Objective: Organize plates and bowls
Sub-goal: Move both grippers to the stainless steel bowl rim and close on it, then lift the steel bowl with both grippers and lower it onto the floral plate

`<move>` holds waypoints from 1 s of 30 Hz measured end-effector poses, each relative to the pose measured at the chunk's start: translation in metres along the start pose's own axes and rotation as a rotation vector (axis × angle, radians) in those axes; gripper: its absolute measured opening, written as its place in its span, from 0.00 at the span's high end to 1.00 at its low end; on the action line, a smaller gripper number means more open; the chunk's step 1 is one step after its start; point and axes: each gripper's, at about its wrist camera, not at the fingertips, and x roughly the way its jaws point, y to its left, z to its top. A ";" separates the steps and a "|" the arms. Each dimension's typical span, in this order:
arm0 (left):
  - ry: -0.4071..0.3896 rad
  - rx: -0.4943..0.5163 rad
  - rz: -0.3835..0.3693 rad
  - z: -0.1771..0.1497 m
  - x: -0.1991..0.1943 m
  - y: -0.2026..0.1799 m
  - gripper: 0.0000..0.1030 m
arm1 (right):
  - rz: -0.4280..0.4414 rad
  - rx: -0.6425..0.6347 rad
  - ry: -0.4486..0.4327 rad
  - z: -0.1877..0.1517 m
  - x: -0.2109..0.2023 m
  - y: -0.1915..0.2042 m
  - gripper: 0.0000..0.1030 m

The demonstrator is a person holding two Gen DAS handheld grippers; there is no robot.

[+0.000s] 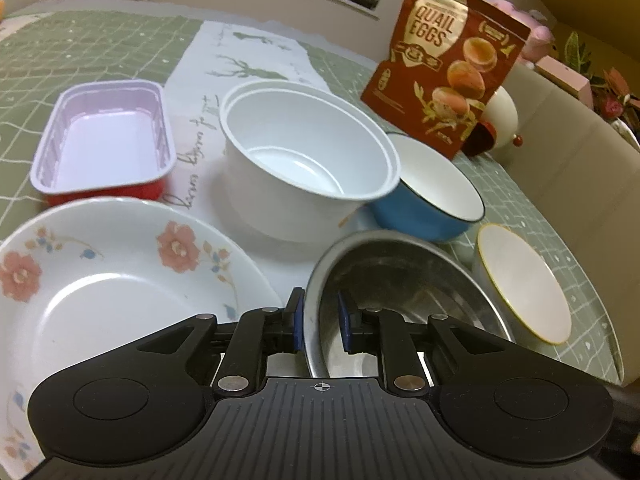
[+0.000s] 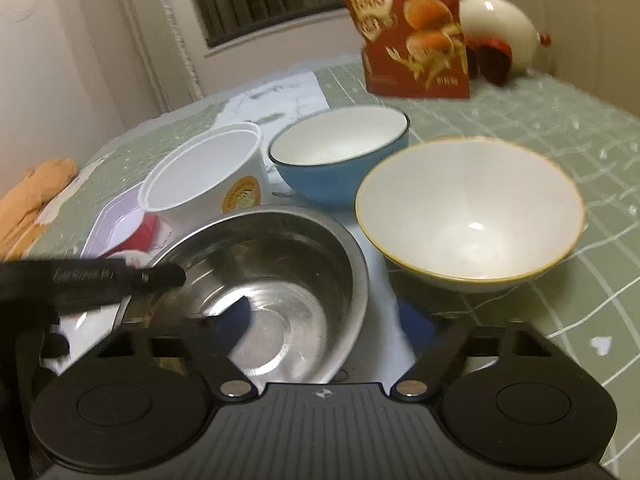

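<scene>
A steel bowl point(image 1: 400, 280) point(image 2: 280, 264) sits nearest me on the table. My left gripper point(image 1: 321, 320) straddles its near-left rim. The outer pad lies against the rim and the inner pad stands a little off it, so the gripper is open. My right gripper point(image 2: 326, 316) is open around the bowl's right rim, with one blurred finger inside and one outside. A floral plate point(image 1: 100, 280) lies to the left. Behind are nested white tubs point(image 1: 304, 152) point(image 2: 200, 172), a blue bowl point(image 1: 432, 192) point(image 2: 340, 148) and a gold-rimmed white bowl point(image 1: 524, 284) point(image 2: 468, 208).
A pink-lined red tray point(image 1: 104, 140) point(image 2: 116, 220) sits at the back left. A red quail-egg bag point(image 1: 444, 60) point(image 2: 408, 28) stands behind the blue bowl, with a cream egg-shaped ornament point(image 2: 496, 36) beside it. An orange cloth point(image 2: 36, 196) lies far left. The table edge point(image 1: 612, 320) curves close on the right.
</scene>
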 end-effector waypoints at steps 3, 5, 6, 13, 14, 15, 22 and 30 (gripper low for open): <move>0.009 -0.014 -0.046 -0.005 -0.006 0.000 0.80 | -0.020 0.021 0.012 0.002 0.005 0.000 0.49; 0.001 -0.026 -0.080 -0.006 -0.014 0.002 0.80 | -0.061 0.024 -0.014 0.000 -0.001 0.006 0.49; -0.014 -0.037 -0.097 -0.006 -0.021 0.004 0.80 | -0.068 0.024 -0.029 -0.001 -0.005 0.009 0.49; -0.141 -0.102 -0.087 -0.004 -0.083 0.031 0.78 | 0.010 -0.008 -0.087 0.009 -0.036 0.050 0.49; -0.155 -0.112 -0.067 -0.005 -0.090 0.038 0.78 | 0.027 -0.022 -0.083 0.008 -0.035 0.058 0.49; -0.168 -0.124 -0.048 -0.006 -0.096 0.045 0.78 | 0.042 -0.038 -0.076 0.009 -0.032 0.067 0.49; -0.192 -0.203 0.091 -0.019 -0.115 0.097 0.78 | 0.120 -0.146 0.011 0.006 0.005 0.129 0.49; -0.209 -0.215 0.122 -0.023 -0.120 0.127 0.78 | 0.117 -0.224 0.075 -0.007 0.035 0.166 0.49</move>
